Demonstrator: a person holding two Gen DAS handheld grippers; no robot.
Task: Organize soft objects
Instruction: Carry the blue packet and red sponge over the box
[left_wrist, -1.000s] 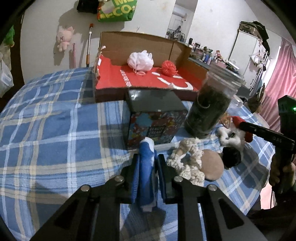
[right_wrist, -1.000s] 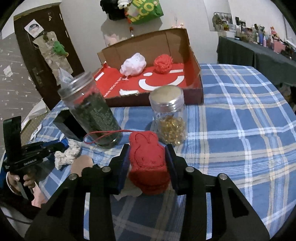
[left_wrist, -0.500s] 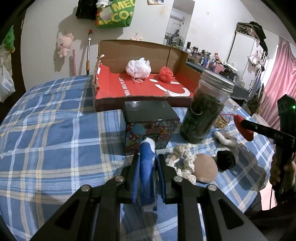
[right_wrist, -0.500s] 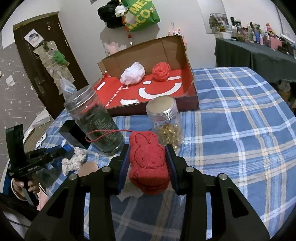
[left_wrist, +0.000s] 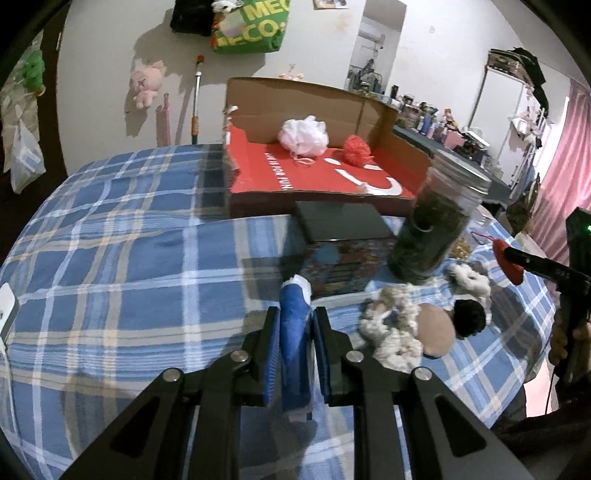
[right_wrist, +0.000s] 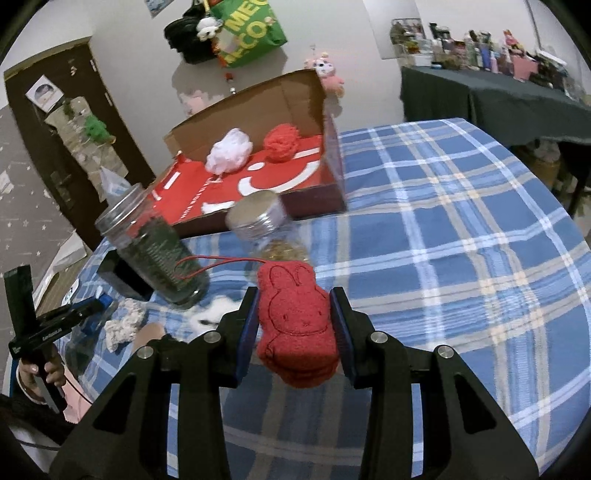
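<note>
My left gripper (left_wrist: 294, 325) is shut on a blue soft toy with a white tip (left_wrist: 293, 332), held above the checked tablecloth. My right gripper (right_wrist: 293, 314) is shut on a red rabbit-shaped plush pad (right_wrist: 293, 317) with a red loop cord. An open cardboard box with a red floor (left_wrist: 314, 177) stands at the back and holds a white mesh pouf (left_wrist: 303, 134) and a red pouf (left_wrist: 356, 149). A cream knitted toy (left_wrist: 391, 332), a tan pad (left_wrist: 436, 332) and a white and black plush (left_wrist: 469, 295) lie on the table to the right.
A tall jar of dark contents (left_wrist: 432, 229) and a black printed box (left_wrist: 340, 240) stand in front of the cardboard box. A short jar of gold beads (right_wrist: 269, 232) stands beside them. The round table's edge (right_wrist: 569, 295) curves down at the right.
Both grippers have risen and drawn back from the table, each still holding its toy. The red pad has lifted off the plush pile.
</note>
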